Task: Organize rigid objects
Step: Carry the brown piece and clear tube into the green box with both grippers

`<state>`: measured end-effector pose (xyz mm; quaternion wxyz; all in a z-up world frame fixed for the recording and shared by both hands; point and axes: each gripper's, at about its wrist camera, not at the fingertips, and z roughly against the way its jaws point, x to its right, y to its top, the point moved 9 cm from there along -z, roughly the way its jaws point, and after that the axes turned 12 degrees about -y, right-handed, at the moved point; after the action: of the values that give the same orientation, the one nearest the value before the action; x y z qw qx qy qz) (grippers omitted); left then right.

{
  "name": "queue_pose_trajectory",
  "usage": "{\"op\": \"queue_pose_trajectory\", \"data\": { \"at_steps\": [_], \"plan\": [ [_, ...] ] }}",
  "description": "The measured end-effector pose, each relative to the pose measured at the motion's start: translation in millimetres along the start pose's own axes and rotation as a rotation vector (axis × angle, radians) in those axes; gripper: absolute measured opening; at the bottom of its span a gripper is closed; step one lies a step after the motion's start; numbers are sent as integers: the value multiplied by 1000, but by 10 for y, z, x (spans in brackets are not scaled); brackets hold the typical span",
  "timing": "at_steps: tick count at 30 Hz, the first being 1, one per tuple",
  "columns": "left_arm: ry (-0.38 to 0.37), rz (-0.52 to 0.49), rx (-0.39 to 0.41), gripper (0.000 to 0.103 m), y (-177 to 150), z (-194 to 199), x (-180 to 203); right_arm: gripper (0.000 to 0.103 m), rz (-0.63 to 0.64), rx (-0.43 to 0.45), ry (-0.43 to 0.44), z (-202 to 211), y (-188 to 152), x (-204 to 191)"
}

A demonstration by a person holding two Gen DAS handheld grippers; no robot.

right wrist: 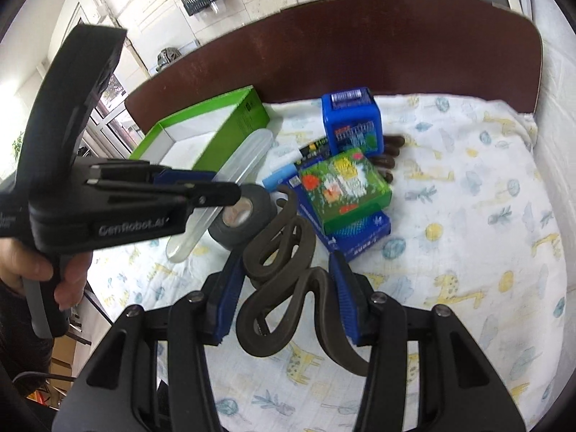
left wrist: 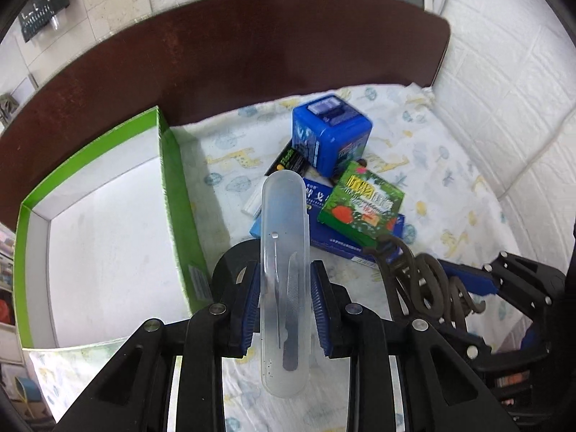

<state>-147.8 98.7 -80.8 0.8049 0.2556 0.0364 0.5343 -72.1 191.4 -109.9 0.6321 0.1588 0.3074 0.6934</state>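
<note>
My left gripper (left wrist: 284,270) is shut on a long translucent plastic case (left wrist: 284,216) with a metal file inside, lifted off the sheet beside the open green box (left wrist: 172,180). In the right wrist view the case (right wrist: 248,158) sticks out past the left gripper (right wrist: 230,183) toward the green box (right wrist: 230,126). My right gripper (right wrist: 284,262) is shut on a dark brown curly cut-out shape (right wrist: 302,237), also seen low right in the left wrist view as the curly shape (left wrist: 424,280). A pile lies ahead: blue cube (left wrist: 329,133), small green box (left wrist: 363,201), flat blue box (left wrist: 345,248).
A black tape roll (right wrist: 244,216) lies on the giraffe-print sheet (right wrist: 450,216) under the left gripper. A small black box (left wrist: 289,160) leans by the cube. More dark brown pieces (right wrist: 388,151) lie behind the pile. A brown headboard (left wrist: 252,64) closes the back. A hand (right wrist: 36,266) holds the left gripper.
</note>
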Motion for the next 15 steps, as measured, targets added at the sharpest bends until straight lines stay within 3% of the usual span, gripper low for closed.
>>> {"op": "queue_pose_trajectory", "data": {
  "at_steps": [6,15],
  "plan": [
    [37,8,98,28,91,564,-230,47,61,79,1,151,394,-321],
    [168,104,185,28,27,1228,-1125,47,177,126,81,36,892,-1219]
  ]
}}
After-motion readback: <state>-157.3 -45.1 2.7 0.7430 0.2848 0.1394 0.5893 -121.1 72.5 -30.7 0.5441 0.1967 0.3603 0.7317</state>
